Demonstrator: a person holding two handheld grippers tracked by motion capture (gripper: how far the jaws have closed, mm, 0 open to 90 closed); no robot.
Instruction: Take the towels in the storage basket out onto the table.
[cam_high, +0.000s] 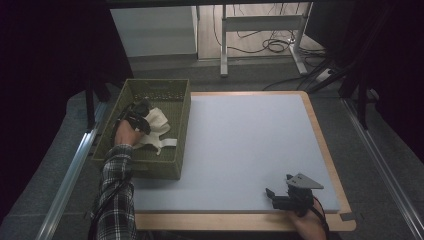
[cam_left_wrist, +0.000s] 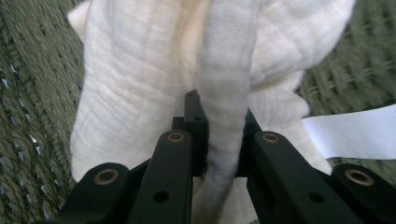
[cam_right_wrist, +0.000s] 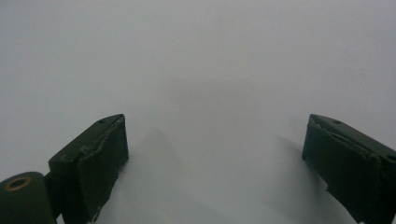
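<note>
One fold of white cloth sits pinched between the left gripper jaws — inside the basket.

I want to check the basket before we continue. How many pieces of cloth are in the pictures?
1. The white cloth lies in the green basket at the table's left side, a fold pinched by the left gripper. More could lie hidden beneath it.

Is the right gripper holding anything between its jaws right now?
No, the right gripper has its jaws spread wide apart over the bare grey mat, with nothing between them.
</note>
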